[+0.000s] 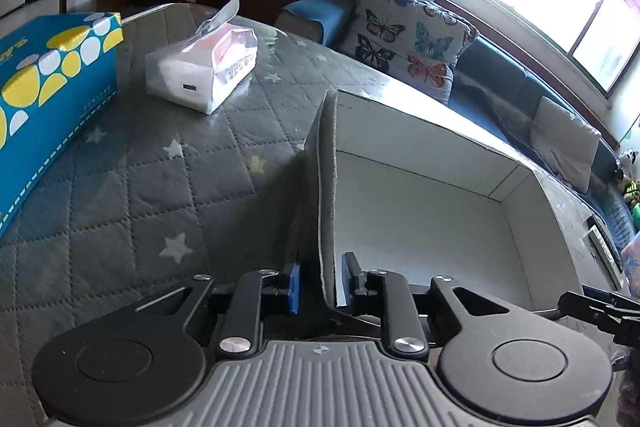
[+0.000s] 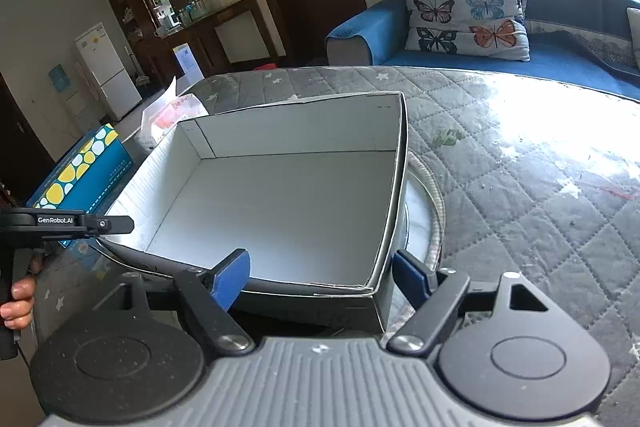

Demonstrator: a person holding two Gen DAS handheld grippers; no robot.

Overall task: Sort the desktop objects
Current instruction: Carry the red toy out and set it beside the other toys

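The left hand-held gripper (image 1: 323, 285) has its blue pads drawn close, while the right hand-held gripper (image 2: 322, 277) is spread wide, and a hand (image 2: 18, 301) grips the left's handle.

Black left tool (image 1: 322, 283), blue pads (image 1: 295, 283), silver screws, ribbed grey housing.
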